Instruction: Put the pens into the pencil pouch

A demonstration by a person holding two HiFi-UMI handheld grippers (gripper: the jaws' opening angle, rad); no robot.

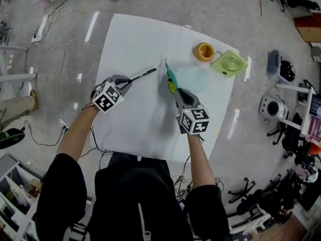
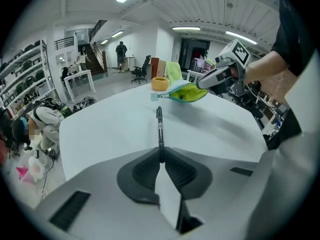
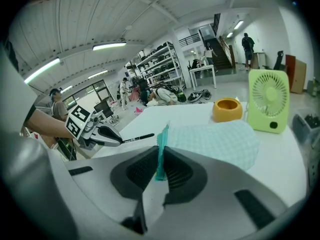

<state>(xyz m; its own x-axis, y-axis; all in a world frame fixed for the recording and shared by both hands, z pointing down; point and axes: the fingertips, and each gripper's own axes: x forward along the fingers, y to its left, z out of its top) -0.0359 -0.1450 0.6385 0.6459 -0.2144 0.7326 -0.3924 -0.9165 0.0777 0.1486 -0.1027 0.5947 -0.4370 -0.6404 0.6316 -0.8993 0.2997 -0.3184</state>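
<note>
A black pen point(image 1: 144, 74) sticks out over the white table point(image 1: 145, 124), clamped by its near end in my left gripper point(image 1: 129, 81). In the left gripper view the pen point(image 2: 160, 126) runs straight ahead from the shut jaws point(image 2: 160, 156). My right gripper point(image 1: 176, 91) is shut on the teal-green edge of the pencil pouch point(image 1: 192, 79), a pale checked pouch lying to its right. In the right gripper view that edge point(image 3: 161, 149) stands upright between the jaws point(image 3: 161, 170) and the pouch body point(image 3: 215, 141) spreads behind. The pen tip is apart from the pouch.
An orange cup point(image 1: 203, 51) and a small green fan point(image 1: 229, 63) stand at the table's far right corner. Cables and equipment lie on the floor around the table. People are in the background of both gripper views.
</note>
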